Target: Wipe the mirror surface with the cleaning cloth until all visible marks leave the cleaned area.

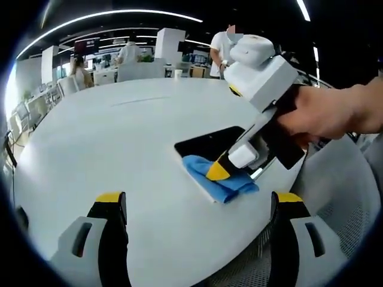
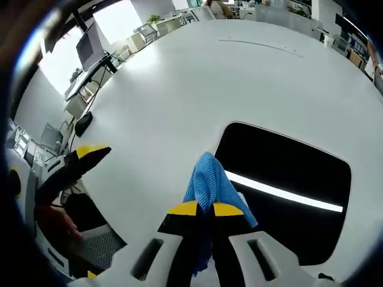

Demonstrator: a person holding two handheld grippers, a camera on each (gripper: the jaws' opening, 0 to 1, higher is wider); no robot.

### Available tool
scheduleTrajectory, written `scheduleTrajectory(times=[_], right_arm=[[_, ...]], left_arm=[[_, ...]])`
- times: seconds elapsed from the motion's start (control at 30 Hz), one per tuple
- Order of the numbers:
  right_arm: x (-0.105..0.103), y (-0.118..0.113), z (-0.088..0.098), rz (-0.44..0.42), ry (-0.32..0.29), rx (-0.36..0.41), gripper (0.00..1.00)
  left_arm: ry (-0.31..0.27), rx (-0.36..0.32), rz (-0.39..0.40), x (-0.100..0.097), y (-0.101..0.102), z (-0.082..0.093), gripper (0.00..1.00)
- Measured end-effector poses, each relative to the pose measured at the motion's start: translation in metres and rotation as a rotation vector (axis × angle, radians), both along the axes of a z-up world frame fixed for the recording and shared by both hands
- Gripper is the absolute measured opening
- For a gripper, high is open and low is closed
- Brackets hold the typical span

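Observation:
A dark rectangular mirror lies flat on the white round table and reflects a ceiling light strip. My right gripper is shut on a blue cleaning cloth, which rests on the mirror's near edge. In the left gripper view the same mirror lies mid-table, with the blue cloth bunched at its corner under the right gripper, held by a person's hand. My left gripper stands open over bare table, well short of the cloth. It also comes into the right gripper view, its yellow fingertip at the left.
Mesh chairs stand by the table's near edge. Desks, monitors and people fill the office beyond the table's far rim. A thin seam crosses the tabletop's far part.

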State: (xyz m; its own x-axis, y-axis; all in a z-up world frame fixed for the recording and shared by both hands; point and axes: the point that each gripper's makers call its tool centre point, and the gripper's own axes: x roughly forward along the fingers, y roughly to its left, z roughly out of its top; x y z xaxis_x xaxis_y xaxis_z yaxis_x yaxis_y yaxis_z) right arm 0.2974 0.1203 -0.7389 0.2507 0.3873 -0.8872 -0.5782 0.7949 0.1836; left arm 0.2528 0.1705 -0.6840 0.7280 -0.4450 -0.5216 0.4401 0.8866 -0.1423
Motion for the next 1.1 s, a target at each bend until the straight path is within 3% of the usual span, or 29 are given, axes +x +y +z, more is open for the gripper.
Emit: scheduleTrajectory(times=[0.27, 0.53, 1.1], right_arm=[[0.013, 0.005, 0.001, 0.028, -0.033, -0.01, 0.01], [0.03, 0.01, 0.001, 0.062, -0.054, -0.039, 0.01], [0.059, 0.018, 0.001, 0.102, -0.083, -0.077, 0.01]], left_arm=[[0.023, -0.01, 0.013, -0.003, 0.0, -0.002, 0.99], [0.002, -0.028, 0.064, 0.002, 0.01, 0.0, 0.99], [0.005, -0.052, 0.073, 0.002, 0.013, -0.003, 0.99]])
